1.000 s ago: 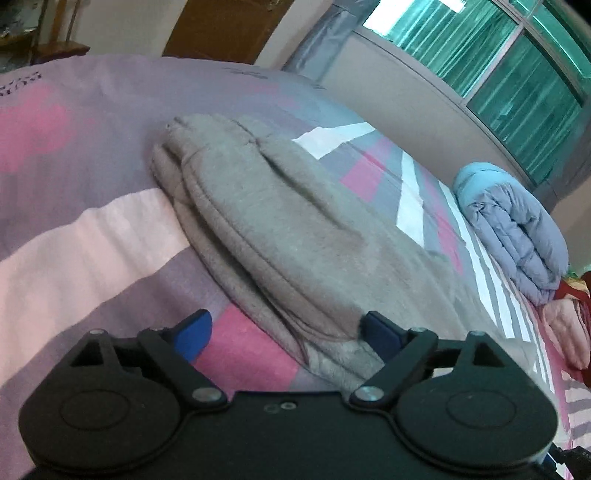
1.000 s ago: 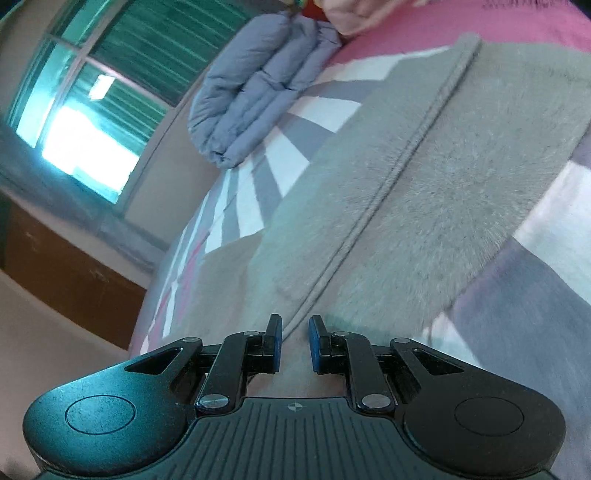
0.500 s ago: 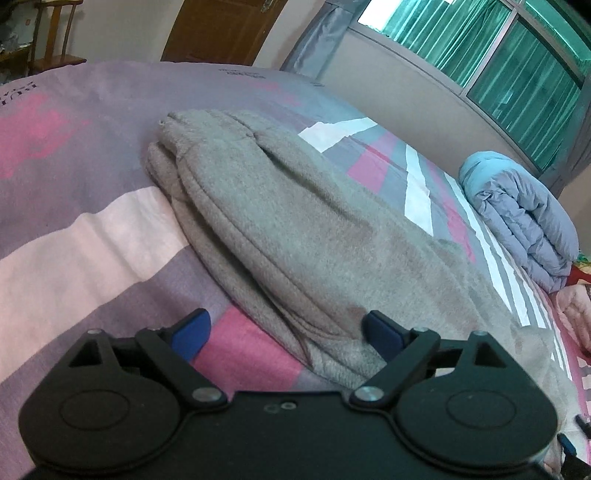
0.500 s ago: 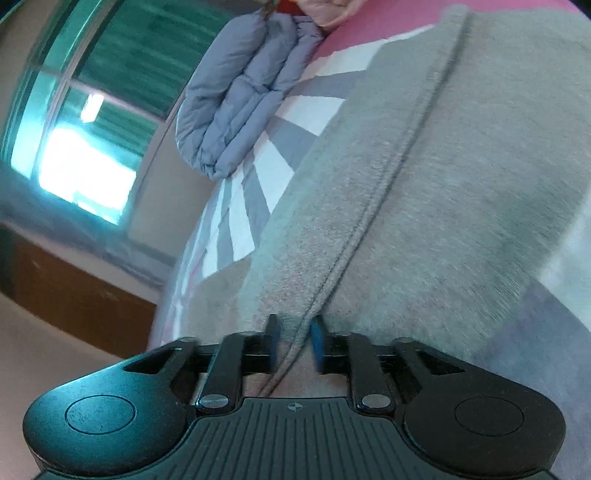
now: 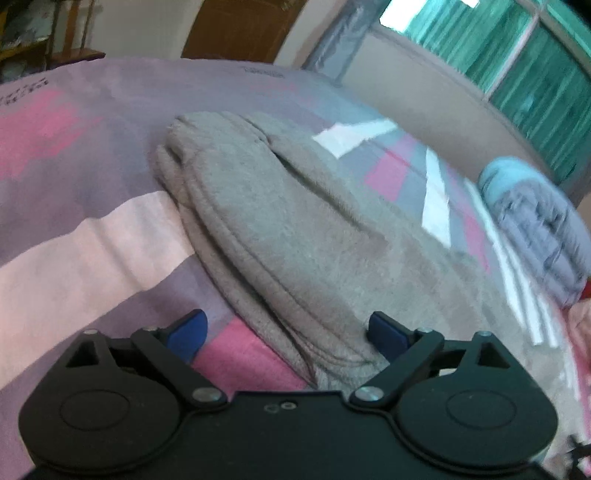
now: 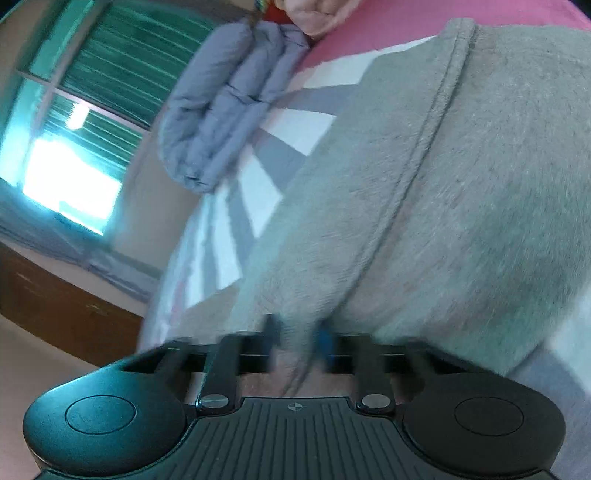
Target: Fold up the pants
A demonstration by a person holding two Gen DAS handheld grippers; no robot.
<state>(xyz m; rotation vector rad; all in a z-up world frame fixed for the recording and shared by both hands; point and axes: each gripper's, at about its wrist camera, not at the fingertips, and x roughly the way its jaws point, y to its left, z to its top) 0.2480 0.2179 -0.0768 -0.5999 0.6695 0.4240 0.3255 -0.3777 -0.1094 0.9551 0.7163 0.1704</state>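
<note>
Grey fleece pants [image 5: 280, 229] lie folded lengthwise on the striped bedspread, legs stacked and running away from me. My left gripper [image 5: 288, 332] is open, its blue pads either side of the near edge of the stacked cloth. In the right wrist view the pants [image 6: 461, 192] fill the frame, with a raised seam running diagonally. My right gripper [image 6: 297, 339] is blurred; its jaws stand close together with a ridge of the grey cloth between them.
The pink, purple and white striped bedspread [image 5: 74, 243] covers the bed. A rolled blue-grey duvet [image 5: 539, 221] lies by the wall under the green-curtained window; it also shows in the right wrist view [image 6: 225, 99]. A brown door [image 5: 236, 29] stands beyond the bed.
My right gripper has pushed forward along the seam and its jaws now hold a ridge of cloth. My left gripper stays open at the pants' near edge, shifting slightly.
</note>
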